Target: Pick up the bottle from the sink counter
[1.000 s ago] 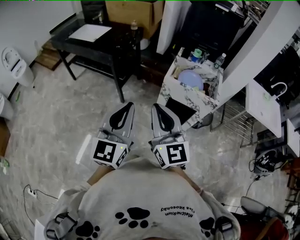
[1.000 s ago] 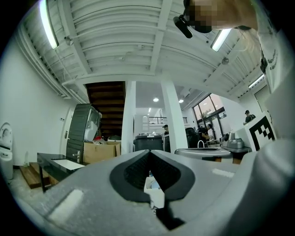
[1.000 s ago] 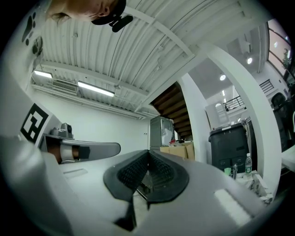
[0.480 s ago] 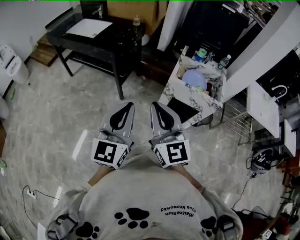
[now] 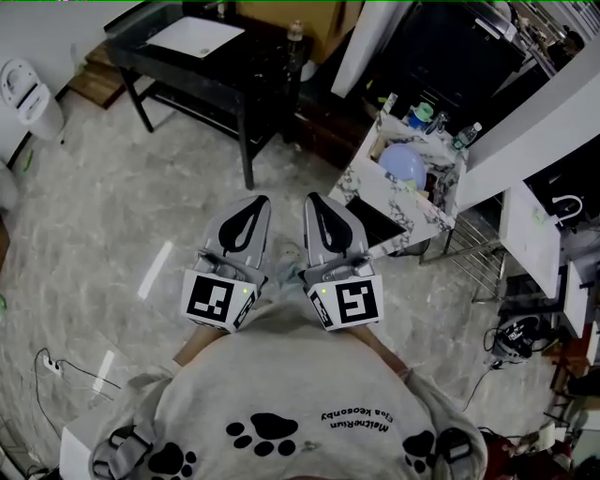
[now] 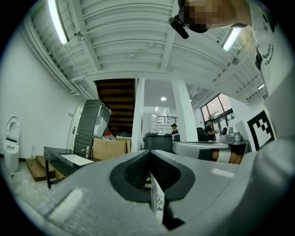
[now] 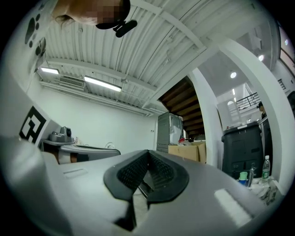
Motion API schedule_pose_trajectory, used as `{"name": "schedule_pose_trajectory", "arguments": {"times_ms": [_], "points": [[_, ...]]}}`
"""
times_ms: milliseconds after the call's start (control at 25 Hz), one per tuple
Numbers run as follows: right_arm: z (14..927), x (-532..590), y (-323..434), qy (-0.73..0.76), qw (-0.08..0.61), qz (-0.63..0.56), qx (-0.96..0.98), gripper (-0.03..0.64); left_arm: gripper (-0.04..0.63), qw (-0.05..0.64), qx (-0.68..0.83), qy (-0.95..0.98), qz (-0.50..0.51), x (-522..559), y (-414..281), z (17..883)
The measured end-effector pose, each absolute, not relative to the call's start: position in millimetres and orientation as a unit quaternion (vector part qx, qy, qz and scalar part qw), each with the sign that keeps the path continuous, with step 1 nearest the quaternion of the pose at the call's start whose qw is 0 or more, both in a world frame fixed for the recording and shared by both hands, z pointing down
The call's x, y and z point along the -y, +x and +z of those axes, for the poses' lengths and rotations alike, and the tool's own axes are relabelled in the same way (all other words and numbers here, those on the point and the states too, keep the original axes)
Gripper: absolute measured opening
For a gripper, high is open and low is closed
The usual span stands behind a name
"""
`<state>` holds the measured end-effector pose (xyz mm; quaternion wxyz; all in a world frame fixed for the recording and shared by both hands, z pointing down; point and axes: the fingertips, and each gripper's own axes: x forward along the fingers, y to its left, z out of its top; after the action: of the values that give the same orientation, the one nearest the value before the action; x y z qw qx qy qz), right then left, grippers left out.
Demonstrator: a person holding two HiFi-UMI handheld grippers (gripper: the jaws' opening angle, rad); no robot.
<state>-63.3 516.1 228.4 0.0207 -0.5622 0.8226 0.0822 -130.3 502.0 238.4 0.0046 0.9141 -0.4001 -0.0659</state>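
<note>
1. Both pairs of jaws are pressed together with nothing pinched: left gripper (image 5: 251, 204) and right gripper (image 5: 319, 202), held side by side above the floor (image 5: 141, 216).
2. The bottle (image 5: 468, 136) is stood upright at the far end of the marble sink bench (image 5: 356, 180), well apart from both grippers.
3. A line of print is seen beside paw prints (image 5: 267, 433) on the shirt (image 5: 281, 375), upside down and too small to be read tbh.

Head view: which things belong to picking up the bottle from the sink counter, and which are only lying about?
For the job: bottle, sink counter, left tongs, right tongs (both shut, empty).
Lying about: black table, white sheet, cardboard box.
</note>
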Motion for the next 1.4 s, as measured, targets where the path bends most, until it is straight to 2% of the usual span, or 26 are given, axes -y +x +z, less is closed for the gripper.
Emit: {"name": "schedule_pose_trajectory", "arguments": {"times_ms": [400,1400], "points": [[236,-434,-64,-0.52,0.024,0.073,-0.851,0.0,-0.002,0.014,0.438,0.897,-0.064,-430,-126,245],[237,-202,59,-0.505,0.036,0.055,-0.861,0.0,-0.002,0.013,0.472,0.88,-0.053,-206,-17,243]]}}
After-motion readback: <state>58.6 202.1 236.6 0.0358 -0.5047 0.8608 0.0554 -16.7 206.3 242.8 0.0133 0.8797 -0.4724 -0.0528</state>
